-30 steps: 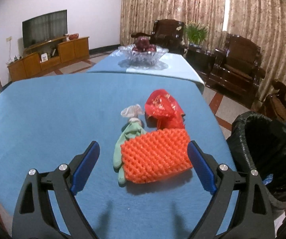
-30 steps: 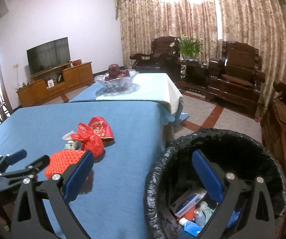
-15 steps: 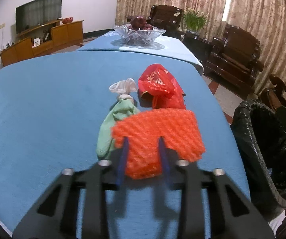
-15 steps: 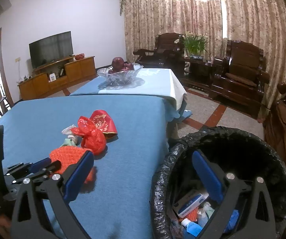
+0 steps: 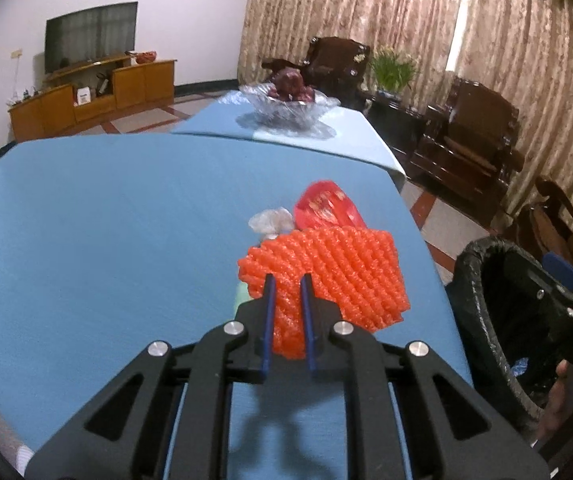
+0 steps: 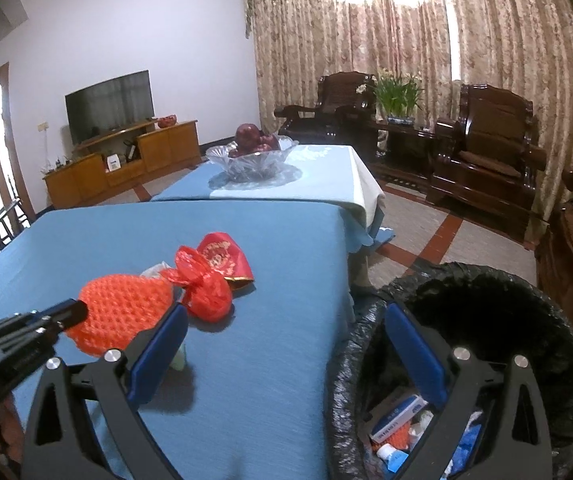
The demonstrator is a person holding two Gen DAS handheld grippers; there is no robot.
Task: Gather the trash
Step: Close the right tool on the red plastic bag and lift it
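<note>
Home living/dining room. I see a flat TV on the wall over a low wooden TV cabinet, carved dark-wood armchairs with a potted plant between them, floor-length patterned curtains, and tiled floor. Tables have blue tablecloths; a glass fruit bowl sits on the far one. A bin with a black liner stands beside the near table.

The left gripper has closed on the orange foam net and apparently lifted it off the table.
</note>
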